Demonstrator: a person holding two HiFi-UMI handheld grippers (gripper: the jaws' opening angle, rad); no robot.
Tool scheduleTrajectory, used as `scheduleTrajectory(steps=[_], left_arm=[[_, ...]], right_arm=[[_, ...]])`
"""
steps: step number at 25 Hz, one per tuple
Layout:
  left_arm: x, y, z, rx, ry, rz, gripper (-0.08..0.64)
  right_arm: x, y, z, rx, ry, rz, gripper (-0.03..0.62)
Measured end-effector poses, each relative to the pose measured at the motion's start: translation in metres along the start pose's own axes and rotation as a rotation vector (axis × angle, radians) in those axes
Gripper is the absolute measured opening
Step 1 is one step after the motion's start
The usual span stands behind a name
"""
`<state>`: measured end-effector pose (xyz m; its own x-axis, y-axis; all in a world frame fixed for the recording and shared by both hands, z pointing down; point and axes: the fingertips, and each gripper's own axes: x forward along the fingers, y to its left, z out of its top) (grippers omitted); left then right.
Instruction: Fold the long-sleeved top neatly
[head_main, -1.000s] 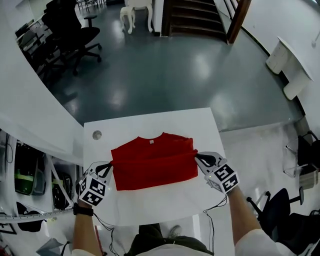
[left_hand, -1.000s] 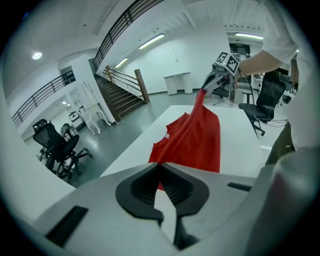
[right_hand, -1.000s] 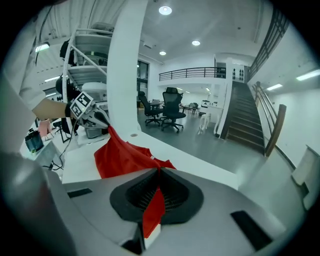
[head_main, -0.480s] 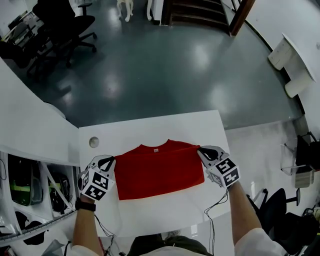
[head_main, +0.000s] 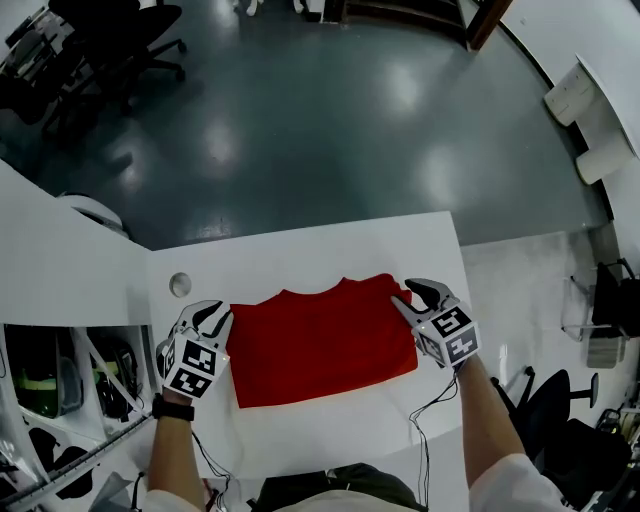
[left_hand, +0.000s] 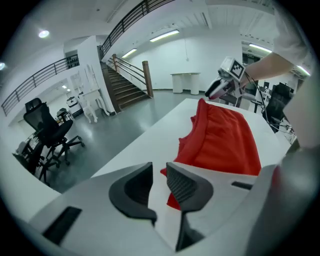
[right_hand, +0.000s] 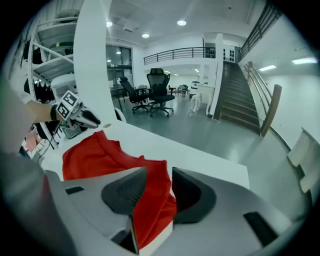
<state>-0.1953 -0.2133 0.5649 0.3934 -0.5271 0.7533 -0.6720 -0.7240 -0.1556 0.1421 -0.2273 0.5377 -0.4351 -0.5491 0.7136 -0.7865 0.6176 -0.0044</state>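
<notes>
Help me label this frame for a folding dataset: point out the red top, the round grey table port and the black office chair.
Red top (head_main: 322, 338): head view, middle of the folded fabric.
Round grey table port (head_main: 180, 284): head view, its centre.
Black office chair (left_hand: 49, 129): left gripper view, its backrest.

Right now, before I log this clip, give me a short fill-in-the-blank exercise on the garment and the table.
The top is ___ in colour.
It lies on a ___ table.
Its neckline faces ___ the person.
In the head view, the round hole in the table sits to the top's ___.
Missing words: red; white; away from; left.
</notes>
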Motion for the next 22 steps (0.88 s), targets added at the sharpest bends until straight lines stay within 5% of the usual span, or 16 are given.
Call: scheduleTrajectory(steps=[3,22], left_arm=[[0.001,0.012,-0.001,-0.036,-0.023,0.023,0.13],[-0.03,-0.019,0.019,-0.039,-0.058,0.069,0.129]], right_arm=[[0.005,-0.004,0.0,-0.007,-0.001,-0.028,0.17],[-0.035,0.006,0.02,-0.047,-0.155,-0.043,0.126]])
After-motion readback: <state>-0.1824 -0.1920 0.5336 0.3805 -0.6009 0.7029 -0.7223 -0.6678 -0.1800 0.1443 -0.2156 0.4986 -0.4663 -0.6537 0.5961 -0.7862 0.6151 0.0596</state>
